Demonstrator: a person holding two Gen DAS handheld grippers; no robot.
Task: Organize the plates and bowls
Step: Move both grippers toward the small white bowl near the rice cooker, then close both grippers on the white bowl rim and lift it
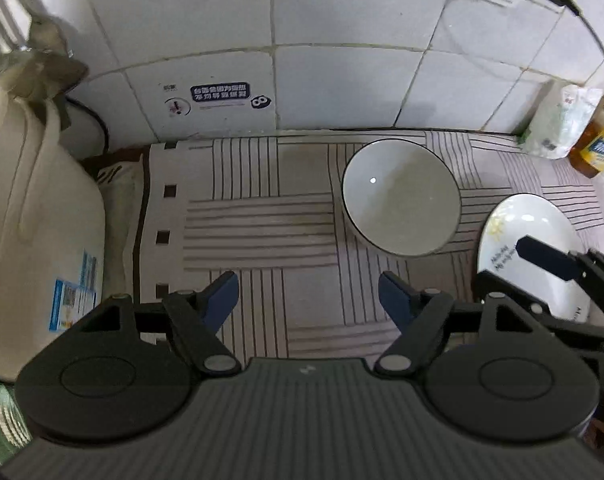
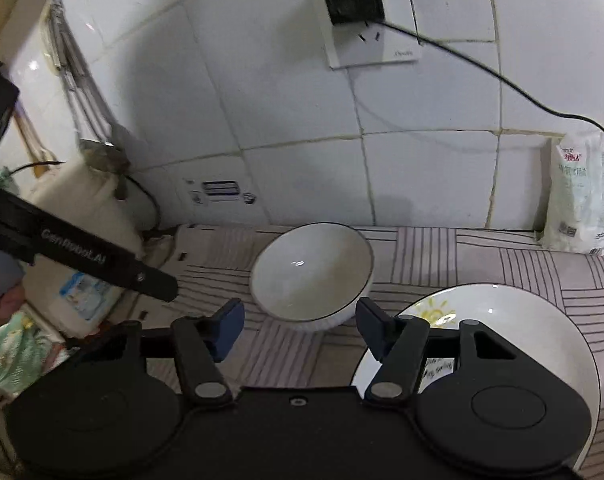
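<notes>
A striped cloth (image 1: 262, 216) covers the counter below the tiled wall (image 1: 342, 8), with a large cream sack (image 1: 34, 208) at its left end. On the cloth, the white plate (image 2: 502, 320) lies just right of the dark-rimmed bowl (image 1: 400, 198). Left gripper (image 1: 308, 300) and right gripper (image 2: 298, 328) both stand released, nothing between the blue pads.

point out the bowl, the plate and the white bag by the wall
bowl (image 1: 400, 200), left wrist view, inner bottom
plate (image 2: 514, 320), right wrist view, bare inner surface
white bag (image 2: 582, 200), right wrist view, front face
</notes>
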